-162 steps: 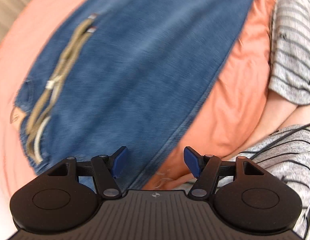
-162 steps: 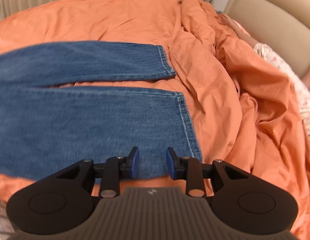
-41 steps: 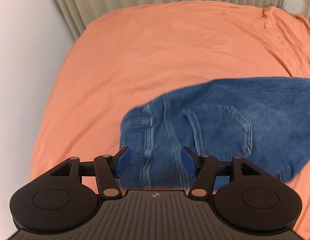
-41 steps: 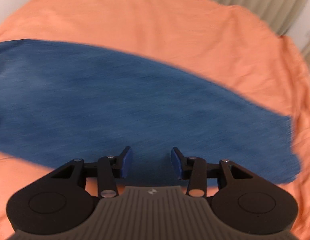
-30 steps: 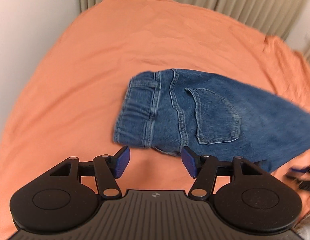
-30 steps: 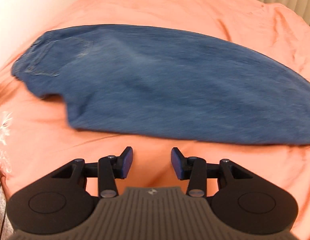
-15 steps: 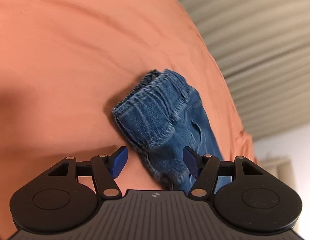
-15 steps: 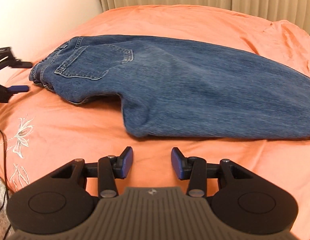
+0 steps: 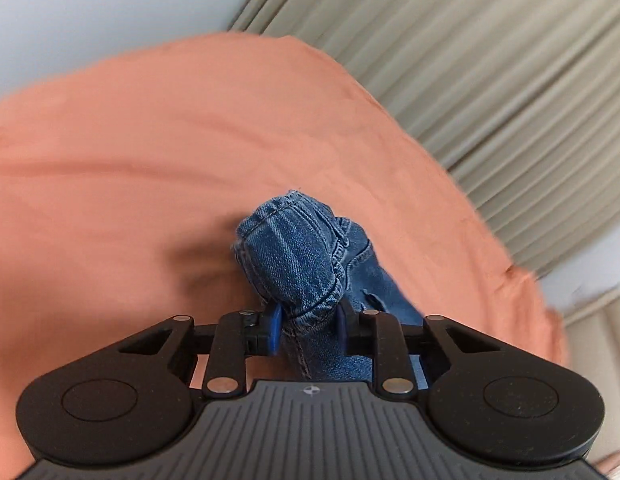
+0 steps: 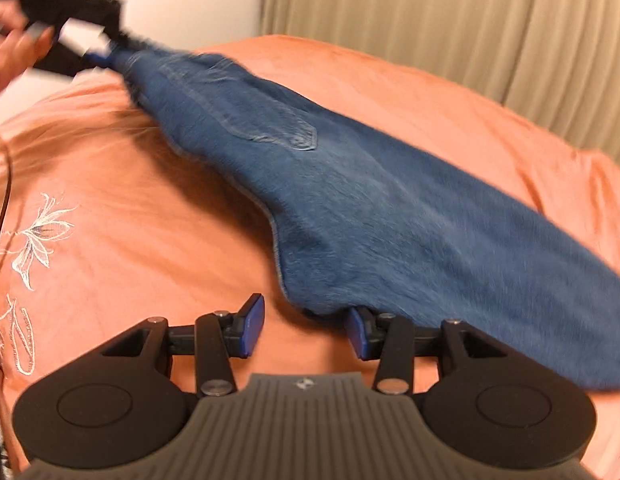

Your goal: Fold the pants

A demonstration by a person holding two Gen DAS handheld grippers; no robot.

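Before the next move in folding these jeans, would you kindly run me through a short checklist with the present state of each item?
1. Left claw on the jeans: ok; its jaws are closing with the bunched waistband between them.
2. Right claw has fabric: not ok; the jaws stand apart with only the orange bedspread between them, and the jeans' edge lies at its right-hand finger.
3. Legs stacked one on the other: ok, as far as the blurred right wrist view shows.
4. Jeans lying flat: not ok; the waist end is lifted off the bed.
5. Hem end placed: cannot tell, out of frame.
6. Cable at the bed's edge clear of the jeans: ok.
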